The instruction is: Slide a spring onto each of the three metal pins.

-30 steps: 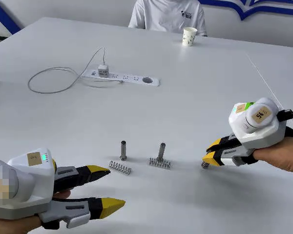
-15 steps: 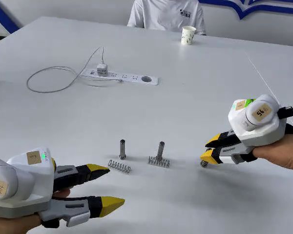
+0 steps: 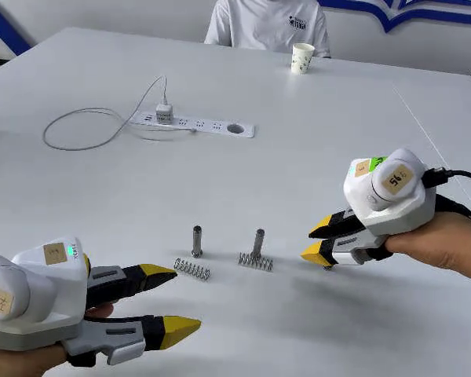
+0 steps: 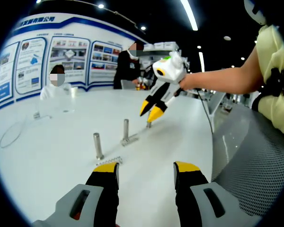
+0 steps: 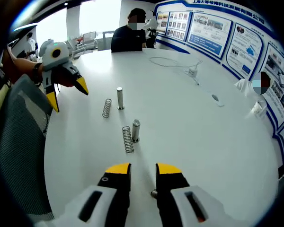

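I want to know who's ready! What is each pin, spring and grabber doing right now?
Left pin: upright, bare.
Middle pin: upright, bare.
Left spring: lying flat.
Middle spring: lying by its pin.
Left gripper: open, empty.
Right gripper: jaws slightly apart.
Small metal piece: between right gripper's jaws, mostly hidden.
Paper cup: upright.

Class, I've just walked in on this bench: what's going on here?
A person holds a gripper in each hand over a white table. The left pin and right pin stand upright, with the left spring and right spring lying flat beside them, not yet on. The right gripper, jaws apart, sits low at the third pin. The left gripper hovers open nearby.
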Demonstrator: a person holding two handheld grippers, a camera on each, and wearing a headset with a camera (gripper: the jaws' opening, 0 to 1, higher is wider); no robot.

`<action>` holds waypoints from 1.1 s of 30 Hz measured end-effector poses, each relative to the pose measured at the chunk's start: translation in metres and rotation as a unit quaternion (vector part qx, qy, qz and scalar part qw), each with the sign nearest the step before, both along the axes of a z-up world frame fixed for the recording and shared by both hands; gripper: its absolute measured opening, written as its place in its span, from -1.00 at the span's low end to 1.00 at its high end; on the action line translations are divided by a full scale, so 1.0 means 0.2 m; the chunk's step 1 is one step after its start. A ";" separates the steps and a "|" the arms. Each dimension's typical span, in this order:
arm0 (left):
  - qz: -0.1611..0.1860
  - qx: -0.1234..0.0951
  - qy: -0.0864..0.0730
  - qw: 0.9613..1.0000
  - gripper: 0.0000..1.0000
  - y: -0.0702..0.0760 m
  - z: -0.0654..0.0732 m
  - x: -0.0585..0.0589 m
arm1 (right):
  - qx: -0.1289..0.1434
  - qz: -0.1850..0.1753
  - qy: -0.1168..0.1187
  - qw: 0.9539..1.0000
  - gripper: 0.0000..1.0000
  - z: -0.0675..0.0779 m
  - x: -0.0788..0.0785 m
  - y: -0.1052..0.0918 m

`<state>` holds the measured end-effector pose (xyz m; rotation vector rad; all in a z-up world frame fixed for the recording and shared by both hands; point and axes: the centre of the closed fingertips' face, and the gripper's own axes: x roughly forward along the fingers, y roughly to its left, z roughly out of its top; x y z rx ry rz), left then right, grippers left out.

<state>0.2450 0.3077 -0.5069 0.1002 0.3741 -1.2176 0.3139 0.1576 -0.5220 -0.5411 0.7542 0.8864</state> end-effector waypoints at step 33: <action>0.003 0.005 0.001 1.000 -0.06 0.01 0.00 0.01 | -0.025 0.062 0.039 0.997 -0.67 -0.19 0.02 0.24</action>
